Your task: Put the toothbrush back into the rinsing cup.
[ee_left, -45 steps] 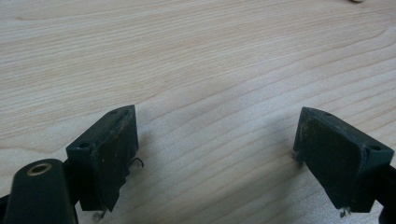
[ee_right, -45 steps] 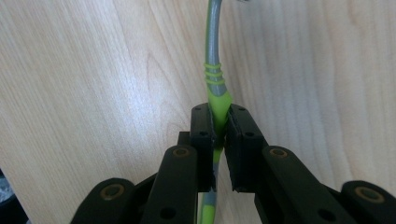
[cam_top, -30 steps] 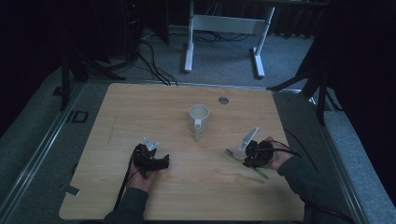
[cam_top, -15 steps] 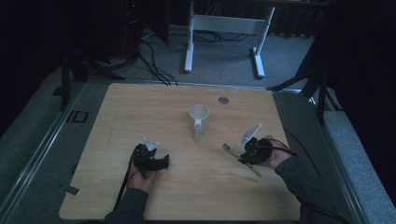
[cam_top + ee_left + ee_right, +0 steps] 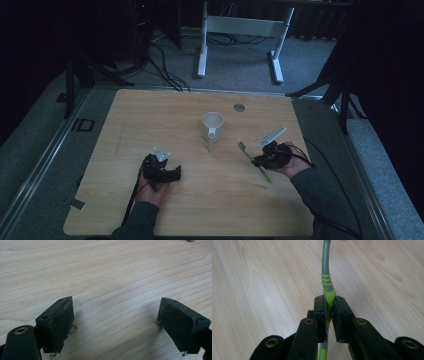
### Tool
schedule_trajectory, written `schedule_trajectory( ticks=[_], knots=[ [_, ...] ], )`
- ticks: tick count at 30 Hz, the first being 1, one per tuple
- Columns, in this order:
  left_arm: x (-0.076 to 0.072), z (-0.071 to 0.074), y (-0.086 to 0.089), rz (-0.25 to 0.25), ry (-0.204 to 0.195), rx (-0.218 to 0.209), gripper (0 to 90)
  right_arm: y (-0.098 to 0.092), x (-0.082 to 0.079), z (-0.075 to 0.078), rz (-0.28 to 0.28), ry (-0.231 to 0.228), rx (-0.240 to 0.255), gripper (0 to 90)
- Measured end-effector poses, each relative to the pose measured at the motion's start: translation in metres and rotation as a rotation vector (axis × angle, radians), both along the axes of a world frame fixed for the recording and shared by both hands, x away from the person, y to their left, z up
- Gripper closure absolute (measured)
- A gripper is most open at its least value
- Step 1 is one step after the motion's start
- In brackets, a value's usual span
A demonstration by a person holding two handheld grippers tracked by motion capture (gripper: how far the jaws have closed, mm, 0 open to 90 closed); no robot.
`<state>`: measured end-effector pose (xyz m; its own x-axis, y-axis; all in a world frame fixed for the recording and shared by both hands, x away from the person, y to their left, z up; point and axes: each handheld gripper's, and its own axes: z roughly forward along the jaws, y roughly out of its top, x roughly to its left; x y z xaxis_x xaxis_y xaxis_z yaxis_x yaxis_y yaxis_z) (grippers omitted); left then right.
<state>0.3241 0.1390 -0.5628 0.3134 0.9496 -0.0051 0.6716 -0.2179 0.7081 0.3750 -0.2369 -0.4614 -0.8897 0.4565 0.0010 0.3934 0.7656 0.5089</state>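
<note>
A green and grey toothbrush (image 5: 251,157) is clamped by its handle between the jaws of my right gripper (image 5: 260,161), right of the table's centre. In the right gripper view the gripper (image 5: 329,300) is shut on the green handle (image 5: 327,285), and the grey stem runs away from me over the wood. A white cup (image 5: 213,122) stands near the middle of the table, left of and beyond the brush head. Near the front, left of centre, my left gripper (image 5: 170,172) rests low over bare wood. Its jaws (image 5: 116,302) stand wide apart with nothing between them.
A small grey disc (image 5: 239,107) sits in the wooden table top (image 5: 150,120) behind the cup. Beyond the far edge are a white-legged stand (image 5: 240,25) and floor cables (image 5: 160,65). Metal rails run along both sides of the table.
My right gripper has carried the toothbrush a little away from me, so the brush head now lies closer to the cup. The left gripper has not moved.
</note>
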Motion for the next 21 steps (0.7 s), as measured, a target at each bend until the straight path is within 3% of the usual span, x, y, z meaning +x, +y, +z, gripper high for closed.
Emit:
schedule_trajectory(
  ticks=[21],
  knots=[
    [0.0,0.0001,0.0002,-0.001,0.0,0.002,14.3,-0.0014,0.0013,0.0078,-0.109,-0.094,0.111,81.7]
  ],
)
